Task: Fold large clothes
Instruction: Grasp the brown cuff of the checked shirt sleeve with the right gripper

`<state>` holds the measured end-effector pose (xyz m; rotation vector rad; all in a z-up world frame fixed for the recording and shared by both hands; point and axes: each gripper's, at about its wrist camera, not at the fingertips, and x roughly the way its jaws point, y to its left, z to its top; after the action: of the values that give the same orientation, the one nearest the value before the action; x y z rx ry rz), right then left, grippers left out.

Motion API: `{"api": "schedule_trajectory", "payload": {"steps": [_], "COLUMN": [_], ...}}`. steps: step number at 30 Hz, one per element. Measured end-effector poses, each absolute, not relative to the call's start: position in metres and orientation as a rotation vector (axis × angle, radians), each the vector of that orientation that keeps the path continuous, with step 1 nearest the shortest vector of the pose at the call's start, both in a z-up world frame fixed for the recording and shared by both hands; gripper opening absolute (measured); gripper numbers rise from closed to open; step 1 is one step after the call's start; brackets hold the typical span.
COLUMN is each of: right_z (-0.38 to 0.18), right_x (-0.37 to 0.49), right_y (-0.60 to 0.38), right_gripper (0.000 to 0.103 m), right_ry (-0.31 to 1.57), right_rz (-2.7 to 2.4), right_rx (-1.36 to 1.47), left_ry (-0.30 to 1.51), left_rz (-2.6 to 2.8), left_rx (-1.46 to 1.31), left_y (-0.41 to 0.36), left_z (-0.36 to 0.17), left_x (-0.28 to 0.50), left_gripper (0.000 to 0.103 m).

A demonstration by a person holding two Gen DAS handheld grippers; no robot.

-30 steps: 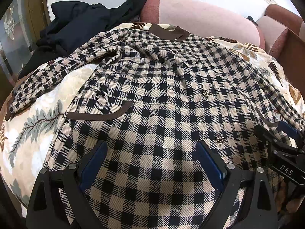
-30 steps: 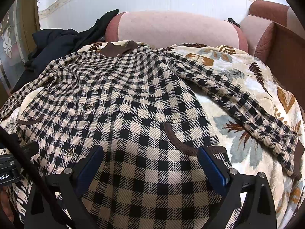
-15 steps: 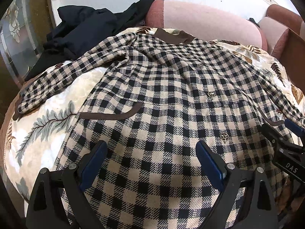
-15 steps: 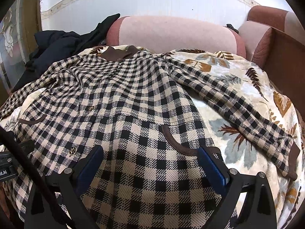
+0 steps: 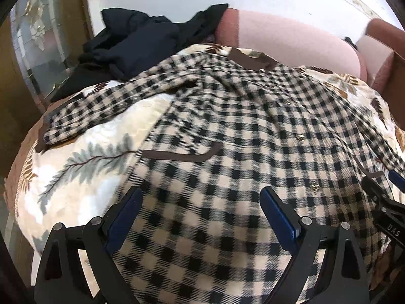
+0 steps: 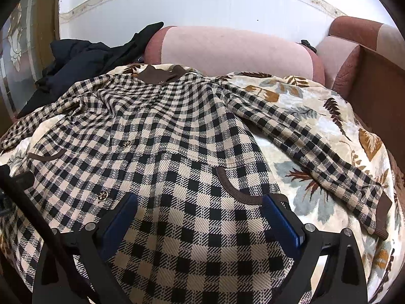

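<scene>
A black-and-beige checked coat [image 5: 227, 131] with a brown collar [image 5: 250, 59] lies front up and buttoned on a leaf-print blanket, sleeves spread to both sides. My left gripper [image 5: 201, 202] stands open over the coat's lower left part, near the brown-trimmed pocket [image 5: 182, 155]. In the right wrist view the same coat [image 6: 157, 136] fills the middle, and my right gripper [image 6: 200, 209] is open above its lower right part, beside the other pocket trim [image 6: 235, 188]. The right gripper [image 5: 387, 202] also shows at the right edge of the left wrist view. Nothing sits between either pair of fingers.
The leaf-print blanket [image 6: 316, 116] covers a sofa seat. A pink bolster cushion [image 6: 227, 50] runs along the back, with another cushion [image 6: 339, 60] at the right. A heap of dark clothes [image 5: 141, 43] lies at the back left. A brown wooden armrest [image 6: 374, 83] rises on the right.
Both grippers have drawn back and a little up from the coat, so more of the blanket, sleeves and back wall shows. They stay open, and the coat has not moved.
</scene>
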<state>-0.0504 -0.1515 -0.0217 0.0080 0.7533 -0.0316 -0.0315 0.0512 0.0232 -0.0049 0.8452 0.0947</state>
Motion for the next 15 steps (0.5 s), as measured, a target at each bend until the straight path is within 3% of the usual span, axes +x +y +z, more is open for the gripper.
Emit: {"api": "schedule_trajectory", "payload": {"steps": [10, 15], "right_z": [0.013, 0.015], "right_x": [-0.071, -0.064], "right_y": [-0.175, -0.194], "right_gripper": [0.100, 0.100], "right_ry": [0.594, 0.678], "right_rz": [-0.122, -0.031], "right_rx": [0.058, 0.156], "left_ry": [0.830, 0.902], "left_rz": [0.242, 0.216], "left_rx": [-0.257, -0.340], "left_y": [0.154, 0.185], "left_z": [0.034, 0.013], "left_x": [-0.045, -0.042], "left_gripper": [0.094, 0.094]}}
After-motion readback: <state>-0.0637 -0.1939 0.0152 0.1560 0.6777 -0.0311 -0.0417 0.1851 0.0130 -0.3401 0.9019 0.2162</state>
